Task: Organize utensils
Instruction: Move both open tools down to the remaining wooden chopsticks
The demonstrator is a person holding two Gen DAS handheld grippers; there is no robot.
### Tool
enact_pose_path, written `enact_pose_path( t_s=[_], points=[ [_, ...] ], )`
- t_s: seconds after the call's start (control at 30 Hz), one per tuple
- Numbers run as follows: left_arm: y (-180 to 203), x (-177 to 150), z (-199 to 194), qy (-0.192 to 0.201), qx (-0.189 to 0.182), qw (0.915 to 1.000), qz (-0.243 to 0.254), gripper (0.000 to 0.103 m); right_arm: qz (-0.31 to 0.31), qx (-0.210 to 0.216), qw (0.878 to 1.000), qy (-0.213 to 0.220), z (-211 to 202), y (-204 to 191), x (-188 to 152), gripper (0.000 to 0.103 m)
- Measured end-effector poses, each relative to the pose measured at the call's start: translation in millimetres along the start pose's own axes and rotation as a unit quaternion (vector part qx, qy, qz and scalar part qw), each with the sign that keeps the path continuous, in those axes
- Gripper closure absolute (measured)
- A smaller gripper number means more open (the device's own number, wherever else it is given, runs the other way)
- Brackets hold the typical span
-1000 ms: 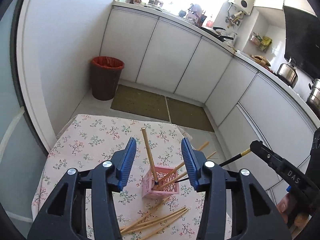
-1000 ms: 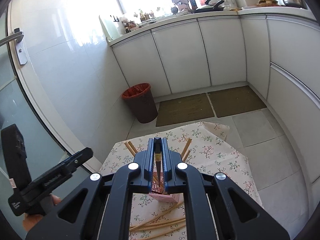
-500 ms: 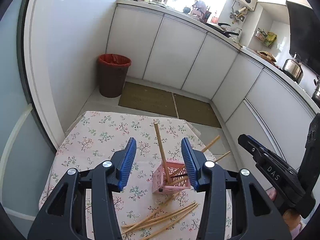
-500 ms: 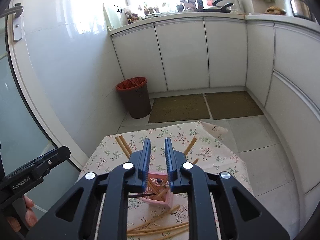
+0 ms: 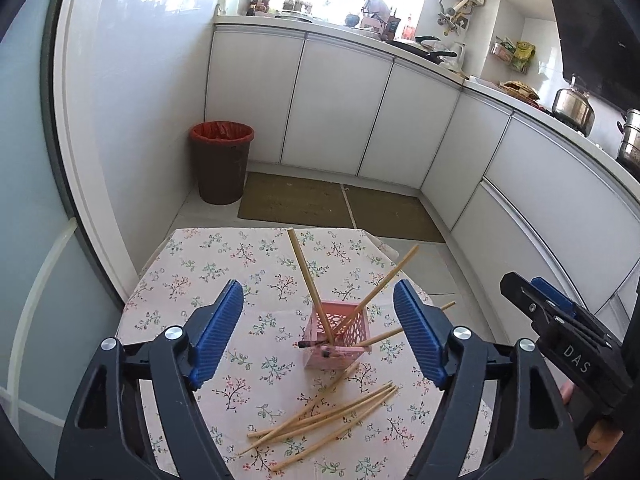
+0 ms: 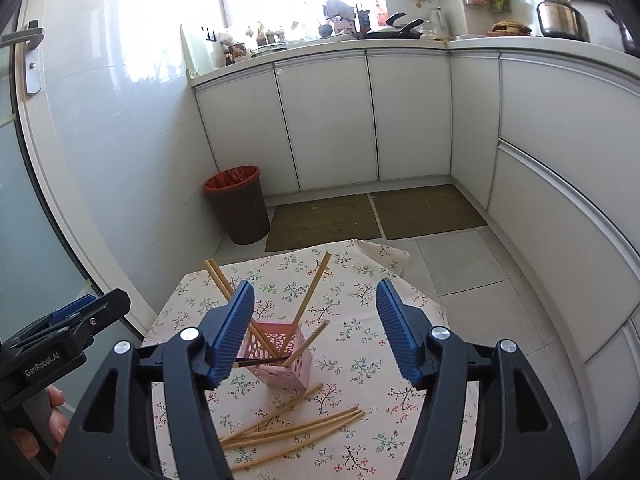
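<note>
2 handheld grippers hang over a small table covered with a floral cream tablecloth [image 5: 208,276], both with jaws opening and nothing between the blue ribbed pads. Seen from its own camera, the left gripper [image 5: 318,330] frames a pink perforated square plastic holder [image 5: 338,350] that stands upright near the middle of the cloth. The right gripper [image 6: 314,330] frames the same holder [image 6: 290,364] from the other side, its left pad partly covering the holder's near corner.

Several bamboo chopsticks [image 5: 308,280] lean out of the holder at different angles: in the left view 1 tilts up and left, 1 up and right, and 2 shorter ends poke out low on the right. 1 dark-tipped chopstick [image 5: 316,344] lies across the holder's rim, its black end sticking out to the left; the right view shows it level across the opening [image 6: 260,361].

On the cloth just in front of the holder lies a loose fan of about 5 more bamboo chopsticks [image 5: 324,420], overlapping at their left ends.

Beyond the table stand white kitchen cabinets [image 5: 340,112], a brown waste bin with a red liner [image 5: 220,160] and 2 olive floor mats [image 5: 296,202].
</note>
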State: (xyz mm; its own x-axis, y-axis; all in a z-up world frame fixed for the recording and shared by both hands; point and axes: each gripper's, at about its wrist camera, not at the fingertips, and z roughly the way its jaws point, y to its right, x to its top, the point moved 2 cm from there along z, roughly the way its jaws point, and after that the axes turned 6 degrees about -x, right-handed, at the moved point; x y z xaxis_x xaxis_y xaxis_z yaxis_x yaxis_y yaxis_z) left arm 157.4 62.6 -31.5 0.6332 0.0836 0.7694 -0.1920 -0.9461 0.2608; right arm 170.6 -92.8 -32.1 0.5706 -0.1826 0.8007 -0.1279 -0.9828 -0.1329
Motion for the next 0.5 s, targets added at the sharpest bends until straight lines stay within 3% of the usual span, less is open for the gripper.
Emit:
enact_pose_path(
  t_s=[0.23, 0.5],
  points=[
    [10, -16, -4, -0.011, -0.002, 0.9999, 0.011, 0.010, 0.008, -0.009, 1.000, 0.012, -18, 12, -19, 0.011],
    [17, -36, 2, -0.038, -0.003, 0.9989, 0.026, 0.009, -0.004, -0.040, 0.999, 0.015, -29, 22, -41, 0.009]
  ],
)
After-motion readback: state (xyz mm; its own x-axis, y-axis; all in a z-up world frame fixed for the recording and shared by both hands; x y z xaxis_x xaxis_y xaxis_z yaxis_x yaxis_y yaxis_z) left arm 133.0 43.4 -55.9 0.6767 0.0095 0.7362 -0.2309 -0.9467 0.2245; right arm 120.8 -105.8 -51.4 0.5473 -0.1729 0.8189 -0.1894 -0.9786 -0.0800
